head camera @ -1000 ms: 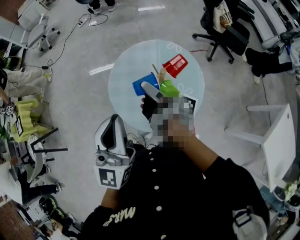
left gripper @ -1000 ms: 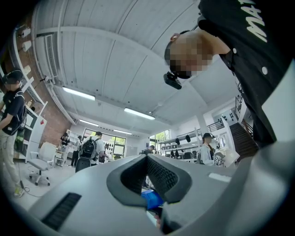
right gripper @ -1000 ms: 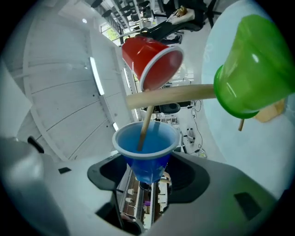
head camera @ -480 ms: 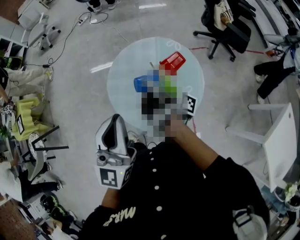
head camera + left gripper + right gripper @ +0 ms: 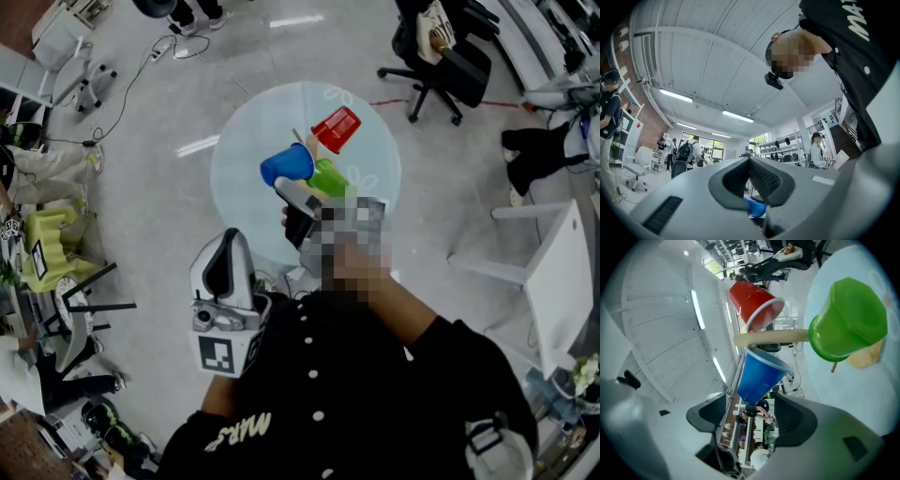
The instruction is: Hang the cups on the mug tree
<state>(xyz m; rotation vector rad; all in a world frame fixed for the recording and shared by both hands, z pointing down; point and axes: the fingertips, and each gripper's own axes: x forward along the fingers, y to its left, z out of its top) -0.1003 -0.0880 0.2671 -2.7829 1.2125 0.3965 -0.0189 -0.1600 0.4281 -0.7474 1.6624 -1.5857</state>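
Observation:
A wooden mug tree (image 5: 773, 337) stands on a round pale-blue table (image 5: 244, 192). On its pegs hang a red cup (image 5: 336, 128), a blue cup (image 5: 287, 165) and a green cup (image 5: 328, 176). My right gripper (image 5: 292, 194) sits just below the blue cup (image 5: 761, 373). Its jaws are opening, and the cup's base reaches the mouth of the gap with neither pad touching it. The red cup (image 5: 754, 303) and green cup (image 5: 848, 319) hang further along. My left gripper (image 5: 228, 242) is held near my body, pointing up at the ceiling, shut and empty.
A black office chair (image 5: 441, 61) stands beyond the table. White furniture (image 5: 553, 272) is at the right, and cables and yellow-green clutter (image 5: 56, 234) lie on the floor at the left. Several people (image 5: 686, 152) stand far off in the room.
My right gripper has opened off the blue cup and drawn back slightly. The blue cup now hangs on its peg. The left gripper has not moved.

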